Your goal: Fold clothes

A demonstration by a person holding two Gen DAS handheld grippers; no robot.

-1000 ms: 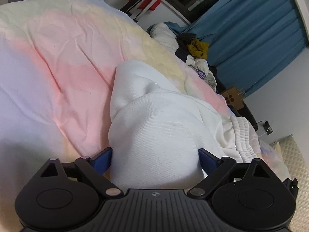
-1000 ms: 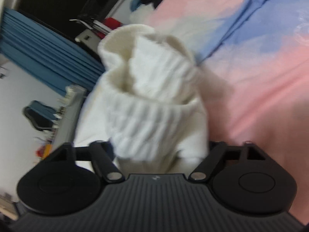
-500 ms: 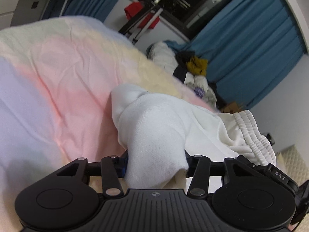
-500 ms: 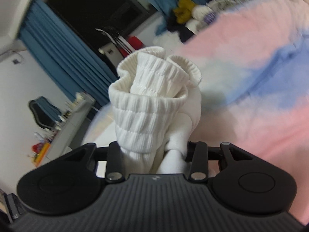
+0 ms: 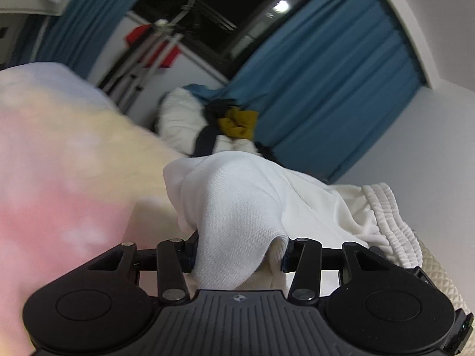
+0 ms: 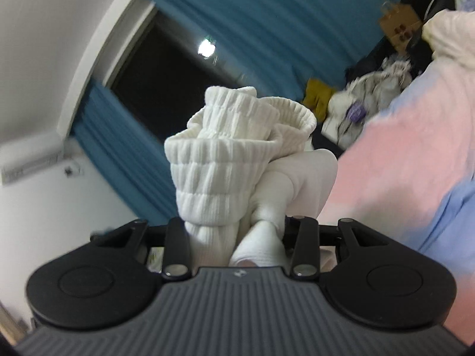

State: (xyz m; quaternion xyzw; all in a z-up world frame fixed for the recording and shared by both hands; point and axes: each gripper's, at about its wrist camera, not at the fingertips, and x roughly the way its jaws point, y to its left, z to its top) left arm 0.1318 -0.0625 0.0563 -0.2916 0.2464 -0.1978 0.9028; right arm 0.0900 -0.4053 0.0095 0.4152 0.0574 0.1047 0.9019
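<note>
Step in hand: lift-off before first fold. White garment (image 5: 237,201) raised above pastel bedspread (image 5: 59,178). Left gripper (image 5: 239,255) clamped on plain fabric, right gripper (image 6: 237,231) clamped on ribbed waistband (image 6: 219,178). Next likely: spread hands apart, pull cloth taut, lay flat on bedspread

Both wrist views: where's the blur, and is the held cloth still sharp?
Left wrist view: bedspread and clothes pile smeared; white garment crisp. Right wrist view: curtain and bedspread streaked; ribbed cuff fairly sharp; window lamp glare.
</note>
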